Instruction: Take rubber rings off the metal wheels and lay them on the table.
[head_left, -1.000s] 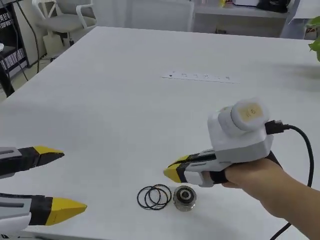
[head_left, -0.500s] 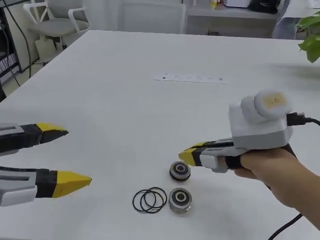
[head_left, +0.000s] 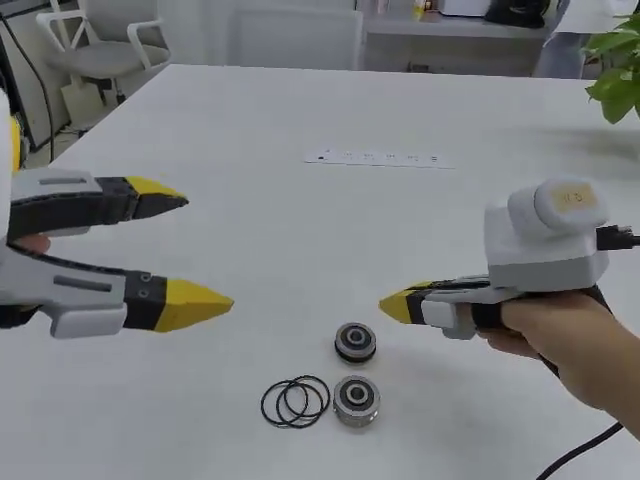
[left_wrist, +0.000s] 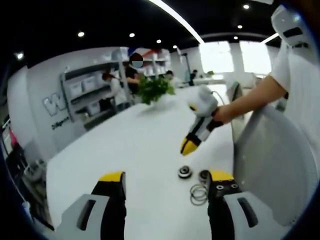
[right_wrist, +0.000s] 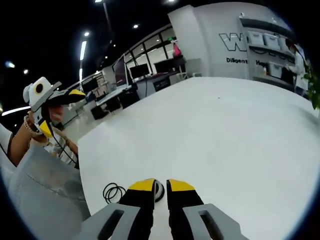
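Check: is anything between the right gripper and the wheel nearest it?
Nothing visible. Only bare table separates the right gripper from that wheel; the other wheel and the loose rings lie nearer the person.

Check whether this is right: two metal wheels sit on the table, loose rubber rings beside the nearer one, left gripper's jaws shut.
No: the left gripper has its jaws wide open, as the head view shows. The metal wheels, table and rubber rings are as you said.
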